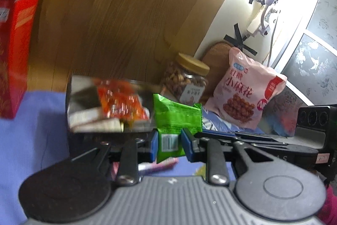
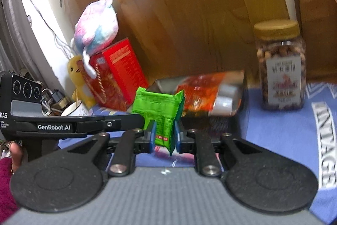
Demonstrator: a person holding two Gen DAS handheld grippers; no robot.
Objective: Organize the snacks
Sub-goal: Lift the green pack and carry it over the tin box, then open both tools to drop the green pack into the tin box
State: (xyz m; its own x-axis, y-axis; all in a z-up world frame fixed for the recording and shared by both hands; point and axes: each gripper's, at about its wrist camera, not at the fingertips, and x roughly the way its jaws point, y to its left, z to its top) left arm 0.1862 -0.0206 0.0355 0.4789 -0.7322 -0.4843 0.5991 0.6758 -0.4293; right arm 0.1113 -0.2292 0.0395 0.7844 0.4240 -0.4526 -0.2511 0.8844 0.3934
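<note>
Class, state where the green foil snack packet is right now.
In both wrist views the green foil snack packet sits centre frame, pinched by both grippers, just in front of the shiny metal tin of orange snacks.

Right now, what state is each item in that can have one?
Left gripper: shut on green snack packet.
Right gripper: shut on the same green snack packet, held above the blue cloth.
Nut jar: upright, lid on.
Metal tin: open, holding packets.
Pink snack bag: sealed, leaning.
</note>
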